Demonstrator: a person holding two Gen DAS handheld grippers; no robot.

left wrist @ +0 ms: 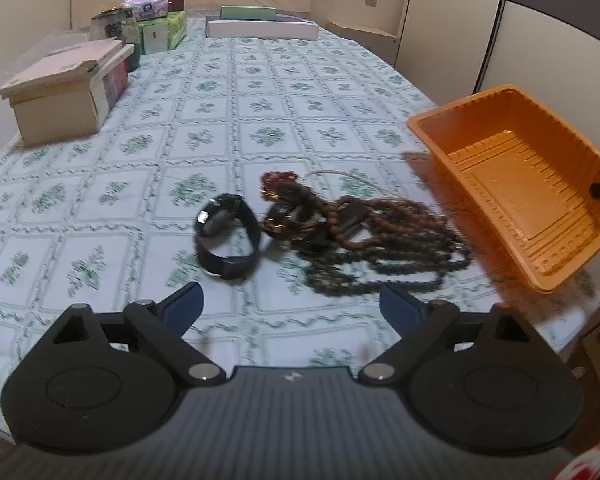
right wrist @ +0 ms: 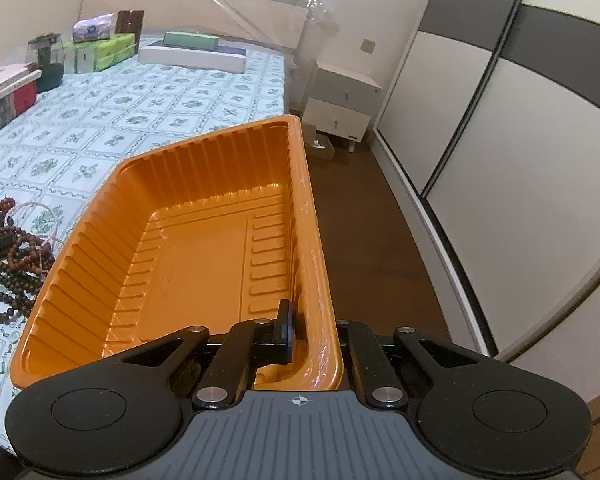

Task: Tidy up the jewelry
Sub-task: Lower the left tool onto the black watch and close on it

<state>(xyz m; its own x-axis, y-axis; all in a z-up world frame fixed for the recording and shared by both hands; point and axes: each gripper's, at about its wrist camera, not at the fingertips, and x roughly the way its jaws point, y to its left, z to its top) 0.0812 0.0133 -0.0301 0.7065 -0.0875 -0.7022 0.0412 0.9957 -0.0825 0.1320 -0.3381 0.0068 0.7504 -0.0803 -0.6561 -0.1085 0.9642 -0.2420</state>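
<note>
On the bed: a sheet (left wrist: 300,120) printed with green floral squares, bearing a heap of jewelry near its right side
Watch: a black wrist watch (left wrist: 226,236) with its strap looped, lying at the left of the heap, just beside the other pieces
Bracelets: a dark red beaded bracelet (left wrist: 278,178) at the far edge of the heap and a cluster of dark bangles (left wrist: 294,216) in its middle — tangled together
Necklaces: long strands of brown and dark beads (left wrist: 392,248) spread to the right of the bangles, reaching toward the tray
Tray: an orange ribbed plastic tray (right wrist: 204,256), nothing lying in it, tilted and lifted off the sheet at the bed's right edge, just beside the beads
Right gripper: the right gripper (right wrist: 312,332) is clamped on the tray's near right wall — one finger (right wrist: 285,330) inside the tray, the other hidden behind the rim
Left gripper: the left gripper (left wrist: 290,308) hangs above the sheet in front of the watch and beads, its blue-padded fingers (left wrist: 186,306) spread wide and touching nothing
Far end of the bed: cardboard boxes (left wrist: 66,90) at the left, green tissue packs (left wrist: 162,30), a flat white box (left wrist: 260,28) with a green one on top
Room: a wardrobe (right wrist: 500,120) with sliding doors on the right, a white bedside cabinet (right wrist: 340,108) beyond the tray
</note>
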